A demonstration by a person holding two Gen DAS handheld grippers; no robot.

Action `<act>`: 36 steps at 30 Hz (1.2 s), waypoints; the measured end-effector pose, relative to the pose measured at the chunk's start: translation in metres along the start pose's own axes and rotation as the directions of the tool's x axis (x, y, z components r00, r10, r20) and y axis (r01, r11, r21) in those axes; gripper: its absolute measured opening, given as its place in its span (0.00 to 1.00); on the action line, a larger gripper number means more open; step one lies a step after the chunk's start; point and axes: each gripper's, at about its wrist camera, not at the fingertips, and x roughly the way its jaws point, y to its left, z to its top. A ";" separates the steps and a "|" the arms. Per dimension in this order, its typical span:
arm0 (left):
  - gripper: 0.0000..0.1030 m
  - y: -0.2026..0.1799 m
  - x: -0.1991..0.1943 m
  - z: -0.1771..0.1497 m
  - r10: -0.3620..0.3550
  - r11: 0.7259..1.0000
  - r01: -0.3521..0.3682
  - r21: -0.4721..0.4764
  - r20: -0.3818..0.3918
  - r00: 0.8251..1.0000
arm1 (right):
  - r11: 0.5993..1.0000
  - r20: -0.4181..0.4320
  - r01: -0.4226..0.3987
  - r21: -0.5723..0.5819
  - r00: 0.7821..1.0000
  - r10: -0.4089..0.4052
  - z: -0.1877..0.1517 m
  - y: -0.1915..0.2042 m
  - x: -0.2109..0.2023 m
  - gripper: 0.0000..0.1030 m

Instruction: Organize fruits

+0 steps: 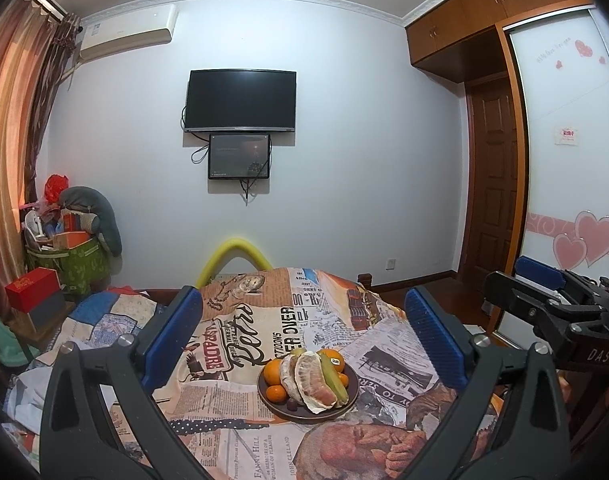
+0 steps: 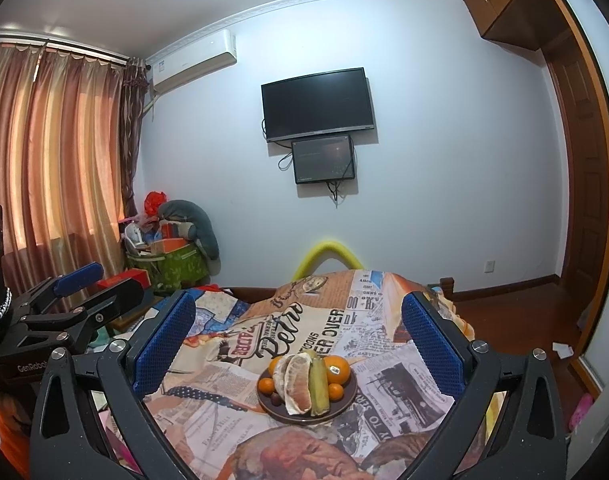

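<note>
A dark brown plate (image 1: pixel 304 417) (image 2: pixel 300 420) sits on a bed covered with a newspaper-print cloth (image 1: pixel 264 332) (image 2: pixel 384 360). On the plate lie peeled pomelo segments (image 1: pixel 314 380) (image 2: pixel 298 384), a long green fruit (image 1: pixel 335 380) (image 2: pixel 318 384), a stickered orange (image 1: pixel 335 360) (image 2: pixel 337 369), smaller oranges (image 1: pixel 273 371) (image 2: pixel 267 385) and a small dark fruit (image 2: pixel 275 400). My left gripper (image 1: pixel 304 300) hangs open above and before the plate, with nothing between its blue pads (image 1: pixel 176 332). My right gripper (image 2: pixel 300 304) stands open the same way, empty. Each gripper shows at the edge of the other's view: the right gripper (image 1: pixel 536 284), the left gripper (image 2: pixel 88 284).
A yellow foam tube (image 1: pixel 236 246) arches behind the bed's far end. Bags and boxes (image 1: pixel 72 248) pile up in the left corner beside curtains (image 2: pixel 56 152). A TV (image 1: pixel 240 100) hangs on the far wall. A wardrobe (image 1: pixel 564 120) and wooden door (image 1: pixel 492 184) stand to the right.
</note>
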 end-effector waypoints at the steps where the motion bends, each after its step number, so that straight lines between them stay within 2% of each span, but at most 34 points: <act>1: 1.00 0.000 0.000 0.000 -0.001 1.000 0.001 0.000 0.000 1.000 | 1.000 0.002 0.001 -0.001 1.000 -0.001 0.000 0.000 0.000 1.00; 36: 1.00 0.001 0.001 0.000 -0.008 1.000 0.008 -0.006 -0.011 1.000 | 0.999 0.009 0.027 -0.023 1.000 -0.027 0.004 0.002 -0.003 1.00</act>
